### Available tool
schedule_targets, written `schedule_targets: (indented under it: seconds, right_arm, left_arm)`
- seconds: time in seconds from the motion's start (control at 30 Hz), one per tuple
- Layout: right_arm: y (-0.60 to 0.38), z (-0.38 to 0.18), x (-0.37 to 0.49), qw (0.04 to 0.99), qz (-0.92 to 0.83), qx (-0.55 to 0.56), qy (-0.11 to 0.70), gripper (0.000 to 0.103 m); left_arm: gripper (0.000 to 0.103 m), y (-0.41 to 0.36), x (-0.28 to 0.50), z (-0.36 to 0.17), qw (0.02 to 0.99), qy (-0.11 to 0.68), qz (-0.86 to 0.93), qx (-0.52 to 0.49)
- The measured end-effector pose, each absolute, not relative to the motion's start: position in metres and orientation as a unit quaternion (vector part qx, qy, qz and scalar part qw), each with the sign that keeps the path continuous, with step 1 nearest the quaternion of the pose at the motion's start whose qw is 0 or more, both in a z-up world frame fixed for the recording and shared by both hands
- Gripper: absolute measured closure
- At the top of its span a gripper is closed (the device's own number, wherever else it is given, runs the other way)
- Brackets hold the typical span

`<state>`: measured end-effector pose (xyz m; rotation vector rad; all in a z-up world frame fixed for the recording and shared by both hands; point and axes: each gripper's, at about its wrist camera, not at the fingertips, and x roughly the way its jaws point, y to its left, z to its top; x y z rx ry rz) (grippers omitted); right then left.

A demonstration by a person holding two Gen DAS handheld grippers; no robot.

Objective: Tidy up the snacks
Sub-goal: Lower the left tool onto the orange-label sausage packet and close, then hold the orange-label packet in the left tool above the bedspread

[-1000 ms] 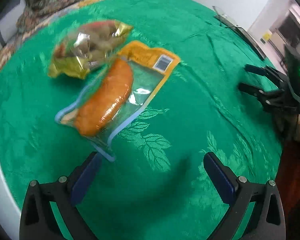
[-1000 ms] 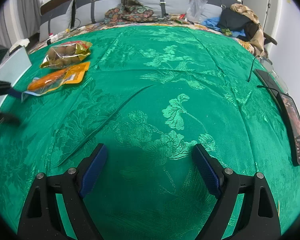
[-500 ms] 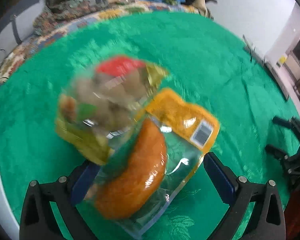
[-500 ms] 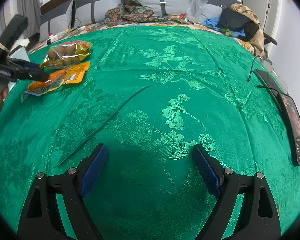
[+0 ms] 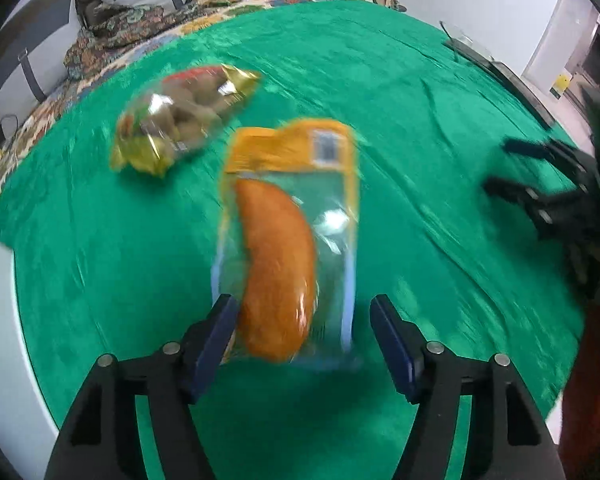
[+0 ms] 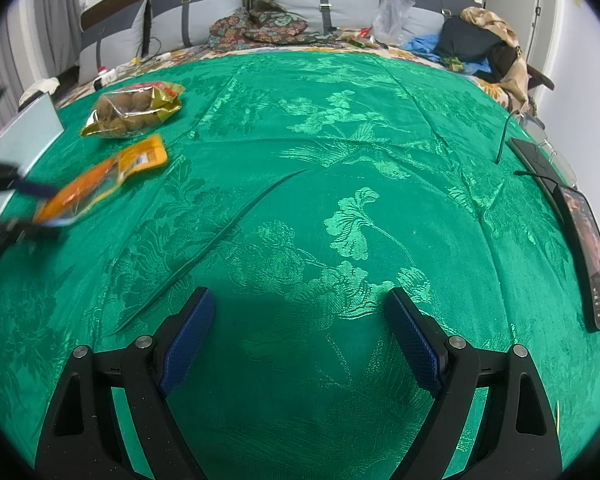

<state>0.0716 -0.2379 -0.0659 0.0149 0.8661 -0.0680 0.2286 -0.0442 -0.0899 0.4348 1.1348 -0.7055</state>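
Note:
An orange sausage-like snack in a clear and orange packet lies on the green cloth, its near end between the open jaws of my left gripper. A clear and gold bag of round brown snacks lies just beyond it to the left. Both packs show in the right wrist view: the orange packet and the gold bag, with the left gripper blurred at the packet's near end. My right gripper is open and empty over bare cloth, far from both.
The green patterned cloth covers a bed. A phone and a cable lie at the right edge. Pillows and clothes sit along the headboard. A white board stands at the left edge.
My left gripper has swung and moved in, so the orange packet now lies lengthwise with its end between the jaws, which have narrowed. The right gripper has not moved.

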Motion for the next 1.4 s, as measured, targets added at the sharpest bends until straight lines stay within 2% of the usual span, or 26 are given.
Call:
schedule_targets:
  seconds: [0.03,0.07,0.23,0.33,0.5,0.6,0.87,0.9,0.97,1.07,1.3,1.33,1.4]
  right_arm:
    - [-0.238,-0.066,0.072,0.907,-0.033,0.007,0.420,0.014]
    - [-0.238,-0.066,0.072,0.907,-0.033,0.007,0.420,0.014]
    - [-0.238,-0.066,0.072,0.907,-0.033,0.007,0.420,0.014]
    - [-0.238,-0.066,0.072,0.907,-0.033,0.007,0.420,0.014]
    - [-0.238,-0.066,0.072,0.907,-0.033,0.008,0.419,0.014]
    - [-0.238,-0.066,0.072,0.907,-0.032,0.008,0.419,0.013]
    - [-0.237,-0.066,0.070,0.907,-0.032,0.008,0.420,0.013]
    - [-0.237,-0.066,0.069,0.907,-0.032,0.008,0.420,0.013]
    - [-0.237,-0.066,0.070,0.907,-0.032,0.008,0.420,0.013]
    - [-0.237,-0.066,0.070,0.907,-0.032,0.008,0.420,0.013]
    - [-0.237,-0.066,0.070,0.907,-0.032,0.008,0.420,0.013]
    - [-0.237,-0.066,0.070,0.907,-0.032,0.008,0.420,0.013]
    - [-0.237,-0.066,0.070,0.907,-0.032,0.008,0.420,0.013]
  left_arm:
    - [0.021,-0.045,0.224,-0.090,0.761,0.527,-0.324,0.195]
    - [0.016,-0.045,0.220,-0.091,0.756,0.535,-0.329,0.184]
    - [0.015,-0.046,0.236,-0.077,0.769,0.536,-0.324,0.129]
    - [0.006,-0.045,0.252,-0.073,0.781,0.535,-0.307,0.097]
    - [0.000,-0.052,0.264,-0.107,0.779,0.561,-0.256,0.111]
    - [0.000,-0.064,0.256,-0.111,0.799,0.532,-0.234,0.155]
    - [0.001,-0.047,0.270,-0.113,0.827,0.531,-0.159,0.094]
    - [0.002,-0.042,0.268,-0.113,0.831,0.529,-0.152,0.086]
    - [0.017,-0.033,0.257,-0.109,0.842,0.516,-0.140,0.077]
    - [0.020,-0.019,0.245,-0.107,0.845,0.517,-0.117,0.064]
    - [0.016,0.046,0.234,-0.110,0.861,0.507,-0.035,0.022]
    - [0.014,0.050,0.236,-0.111,0.862,0.505,-0.034,0.022]
    - [0.003,0.059,0.239,-0.114,0.863,0.503,-0.031,0.029]
